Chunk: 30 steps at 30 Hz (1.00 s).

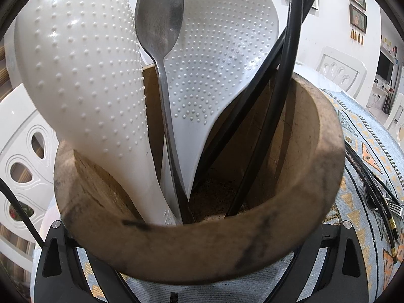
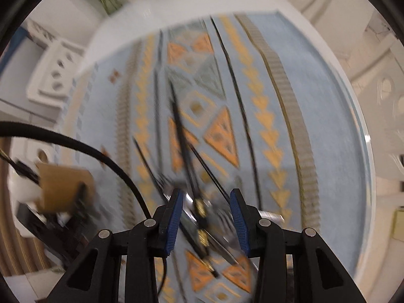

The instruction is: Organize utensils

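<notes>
A round wooden holder (image 1: 202,247) fills the left wrist view. In it stand two white dimpled rice paddles (image 1: 80,75) (image 1: 217,63), a metal spoon (image 1: 160,25) and black chopsticks (image 1: 290,50). My left gripper (image 1: 200,240) has a black finger on each side of the holder, shut on it. The right wrist view is blurred. There my right gripper (image 2: 205,217) points down, open, and its blue pads (image 2: 174,222) touch nothing. Between and below them lie black chopsticks (image 2: 181,136) with gold bands and a shiny metal utensil (image 2: 189,219) on the cloth. The holder (image 2: 63,189) is at the left.
A blue tablecloth (image 2: 265,75) with orange triangles covers a round white table. White chairs (image 1: 25,151) (image 2: 55,73) stand around it. A black cable (image 2: 101,154) arcs across the left of the right wrist view. More loose utensils (image 1: 378,197) lie to the right of the holder.
</notes>
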Available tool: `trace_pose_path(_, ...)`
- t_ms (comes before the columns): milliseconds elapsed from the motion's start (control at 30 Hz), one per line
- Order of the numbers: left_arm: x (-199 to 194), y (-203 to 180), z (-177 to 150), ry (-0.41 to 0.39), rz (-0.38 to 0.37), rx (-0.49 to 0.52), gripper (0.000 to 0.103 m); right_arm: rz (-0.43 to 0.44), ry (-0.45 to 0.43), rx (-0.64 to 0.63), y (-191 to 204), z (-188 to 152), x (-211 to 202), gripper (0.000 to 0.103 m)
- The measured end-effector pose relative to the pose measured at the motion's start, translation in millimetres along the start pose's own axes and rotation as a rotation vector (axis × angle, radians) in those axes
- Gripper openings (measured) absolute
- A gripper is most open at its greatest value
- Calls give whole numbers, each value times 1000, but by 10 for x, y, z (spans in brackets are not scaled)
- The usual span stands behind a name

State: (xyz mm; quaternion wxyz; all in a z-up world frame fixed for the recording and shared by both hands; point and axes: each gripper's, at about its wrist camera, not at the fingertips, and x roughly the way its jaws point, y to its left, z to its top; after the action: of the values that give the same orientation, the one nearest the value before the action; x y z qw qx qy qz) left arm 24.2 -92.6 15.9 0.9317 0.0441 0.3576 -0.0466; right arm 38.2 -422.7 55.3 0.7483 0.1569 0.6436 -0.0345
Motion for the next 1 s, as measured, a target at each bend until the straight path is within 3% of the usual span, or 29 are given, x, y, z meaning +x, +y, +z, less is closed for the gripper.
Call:
trace_pose_path(133, -6, -19, -23, 2, 2, 2, 97, -48, 75, -65, -27, -200, 122, 38)
trace_pose_path(333, 84, -67, 37, 7, 1, 3, 97, -47, 180, -122, -94, -368, 288, 38)
trace_pose_path(467, 85, -67, 38, 7, 0, 2, 97, 11, 222, -80, -306, -396, 387, 38)
trace_pose_path(767, 85, -69, 39, 8, 1, 2, 97, 147, 231, 14, -691, -323, 575, 38)
trace_pose_path(867, 85, -68, 39, 8, 0, 2, 97, 125, 212, -14, -653, -325, 540, 34)
trace_pose_path(933, 85, -69, 40, 8, 0, 2, 97, 108, 206, -44, -519, -328, 501, 23)
trace_pose_path(1000, 81, -74, 36, 8, 0, 2, 97, 67, 207, -60, -405, -323, 511, 23)
